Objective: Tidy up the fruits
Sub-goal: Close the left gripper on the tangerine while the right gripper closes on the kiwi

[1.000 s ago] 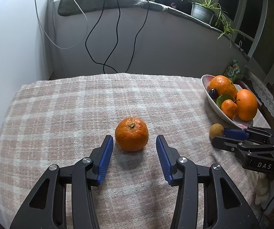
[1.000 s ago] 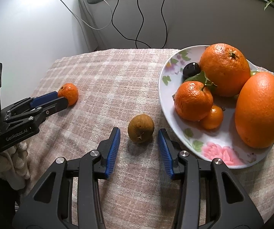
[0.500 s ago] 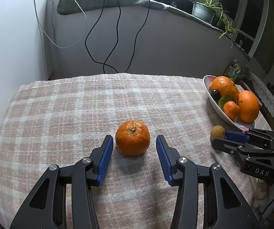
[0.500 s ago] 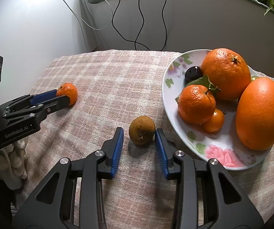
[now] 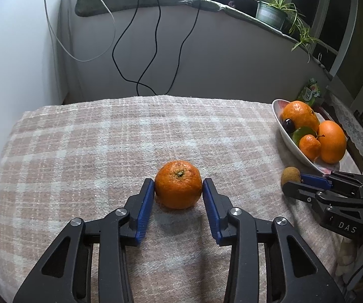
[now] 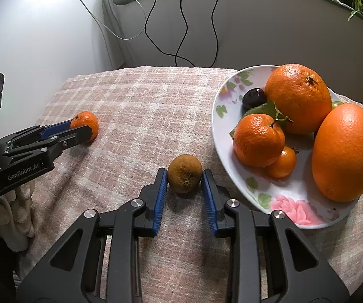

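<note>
A small mandarin [image 5: 179,192] rests on the checked cloth with my left gripper [image 5: 178,183] around it. Its jaws are closing, and both blue pads [image 5: 146,202] touch the fruit's sides. To its right a little brown fruit [image 6: 184,178] lies beside the flowered plate [image 6: 222,93]. My right gripper [image 6: 184,173] is closing on it, with both pads against it. The plate holds two big oranges [image 6: 345,151], a leafy mandarin [image 6: 258,144], a tiny orange fruit and a dark plum [image 6: 254,98]. The right wrist view shows the left gripper [image 6: 80,129] at the far left.
The pink checked cloth [image 5: 93,151] covers the table up to a grey wall with hanging black cables [image 5: 141,50]. Potted plants [image 5: 272,12] stand on the ledge above. A green packet [image 5: 310,92] sits behind the plate. The table edge drops off at left and front.
Both grippers have narrowed onto their fruits: the left pads now touch the mandarin, the right pads touch the brown fruit. Neither hand has shifted.
</note>
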